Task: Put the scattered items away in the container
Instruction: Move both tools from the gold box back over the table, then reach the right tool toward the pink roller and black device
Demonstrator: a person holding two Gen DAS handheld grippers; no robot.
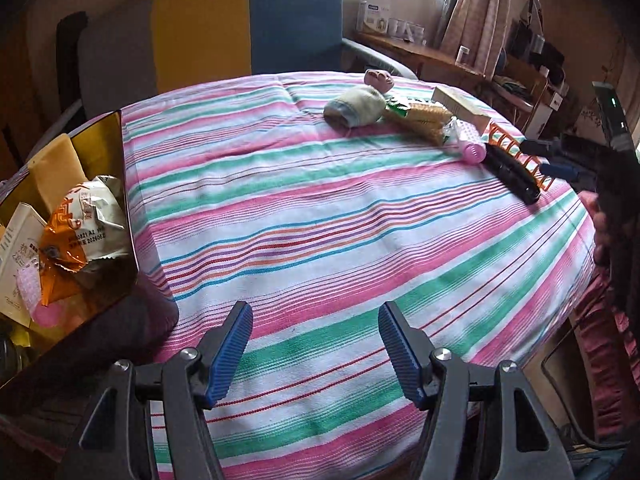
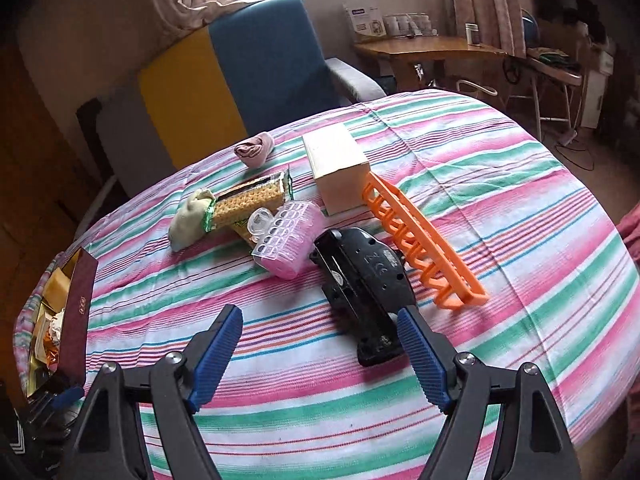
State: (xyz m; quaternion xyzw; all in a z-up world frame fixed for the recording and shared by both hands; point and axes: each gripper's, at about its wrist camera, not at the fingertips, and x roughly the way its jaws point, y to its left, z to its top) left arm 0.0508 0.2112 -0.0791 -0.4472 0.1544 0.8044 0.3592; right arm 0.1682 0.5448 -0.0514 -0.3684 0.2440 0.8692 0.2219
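A dark box container [image 1: 127, 184] stands at the left edge of the striped cloth, holding snack packets and a carton; it also shows in the right wrist view [image 2: 80, 292]. My left gripper [image 1: 316, 320] hangs open over bare cloth beside it, nothing between its fingers. My right gripper [image 2: 320, 324] is open just short of a black device [image 2: 360, 284], whose near end lies by the right finger. Behind it lie an orange plastic rack [image 2: 424, 248], a pink hair roller [image 2: 292, 236], a wafer packet [image 2: 248, 200], a cream sock [image 2: 188, 216], a tan box [image 2: 340, 168] and a pink sock roll [image 2: 254, 150].
A blue, yellow and grey armchair [image 2: 224, 80] stands behind the round table. A wooden desk [image 2: 432, 48] with boxes and jars is at the back right under the window. The table edge curves down at the right, where a person's reddish clothing [image 1: 616, 312] shows.
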